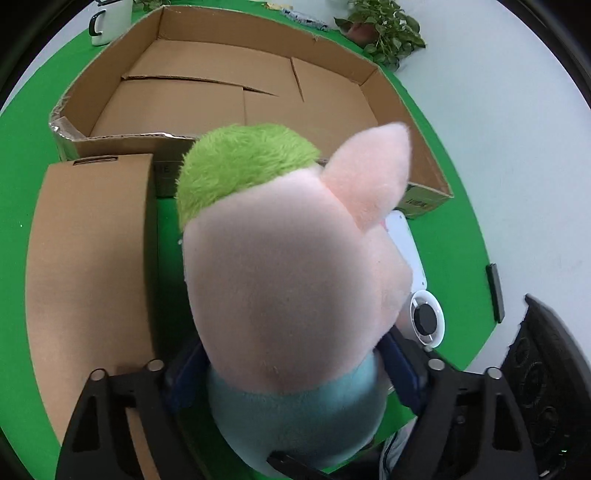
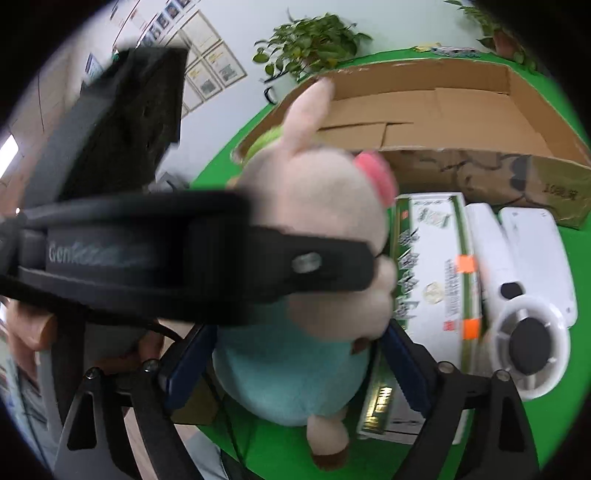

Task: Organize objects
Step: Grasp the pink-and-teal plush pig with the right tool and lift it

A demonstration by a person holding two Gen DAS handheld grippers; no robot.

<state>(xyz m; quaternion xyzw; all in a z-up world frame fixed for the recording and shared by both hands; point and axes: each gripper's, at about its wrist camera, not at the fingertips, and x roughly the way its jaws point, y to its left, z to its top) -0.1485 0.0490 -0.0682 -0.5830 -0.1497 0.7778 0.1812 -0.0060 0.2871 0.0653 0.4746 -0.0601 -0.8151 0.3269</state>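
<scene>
A plush pig [image 1: 295,266] with a pink head, a green tuft and a light blue body hangs above the green mat. My left gripper [image 1: 291,347] is shut on it, its blue pads [image 1: 400,365] pressing either side of the body. Seen from the right wrist, the left gripper [image 2: 258,258] reaches in from the left and grips the plush pig [image 2: 314,229] at the neck. My right gripper [image 2: 295,339] is open, with the pig's blue belly between its jaws and a gap at the right pad [image 2: 402,369]. The pig's feet dangle free.
A large open cardboard box [image 1: 406,122] lies beyond the pig and a closed brown box [image 1: 92,258] to the left. A white and green carton [image 2: 436,266] and a white fan-like device [image 2: 528,332] lie on the green mat [image 1: 454,258]. A mug [image 1: 110,22] and plants [image 1: 388,29] stand at the back.
</scene>
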